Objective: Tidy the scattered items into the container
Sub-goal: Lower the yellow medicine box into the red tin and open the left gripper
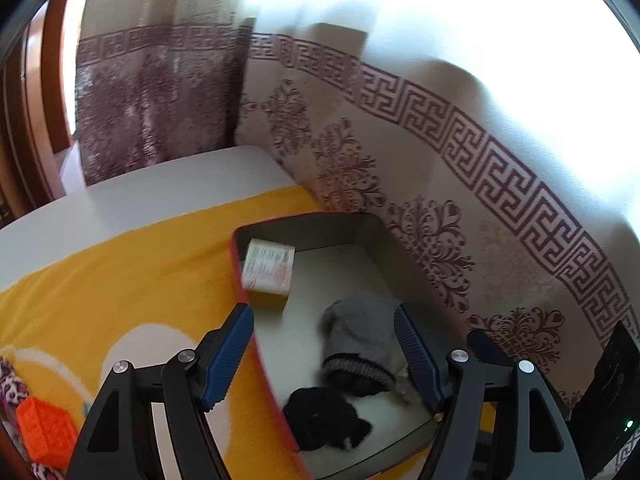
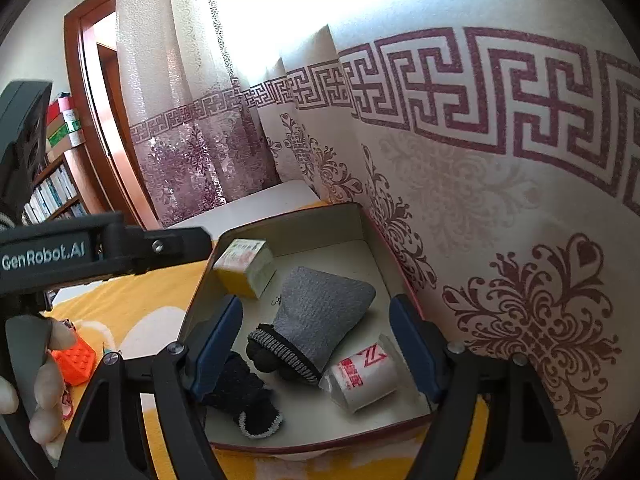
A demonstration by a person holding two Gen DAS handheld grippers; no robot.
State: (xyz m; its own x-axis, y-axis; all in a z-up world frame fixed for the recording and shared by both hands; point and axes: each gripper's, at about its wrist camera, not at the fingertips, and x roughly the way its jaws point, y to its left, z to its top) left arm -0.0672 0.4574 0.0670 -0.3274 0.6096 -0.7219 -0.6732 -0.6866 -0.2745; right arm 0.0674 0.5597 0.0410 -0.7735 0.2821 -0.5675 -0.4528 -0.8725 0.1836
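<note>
A red-rimmed box [image 2: 280, 218] sits on the yellow blanket against the curtain; it also shows in the left wrist view [image 1: 240, 276]. In it lie a yellow carton [image 2: 244, 266], a grey sock [image 2: 320, 312], a black sock [image 2: 240, 392] and a white wrapped roll [image 2: 362, 376]. The left wrist view shows the carton [image 1: 268, 272], grey sock [image 1: 360, 340] and black sock [image 1: 324, 420]. My right gripper [image 2: 316, 348] is open and empty above the box. My left gripper [image 1: 324, 356] is open and empty over the box's left rim. An orange toy brick [image 1: 46, 428] lies on the blanket at left, also in the right wrist view [image 2: 76, 362].
A patterned curtain [image 2: 500, 200] hangs right behind the box. The yellow blanket [image 1: 120, 280] covers a white table [image 1: 140, 184]. A patterned cloth [image 1: 8, 384] lies by the orange brick. A bookshelf [image 2: 56, 184] and wooden door frame stand at far left.
</note>
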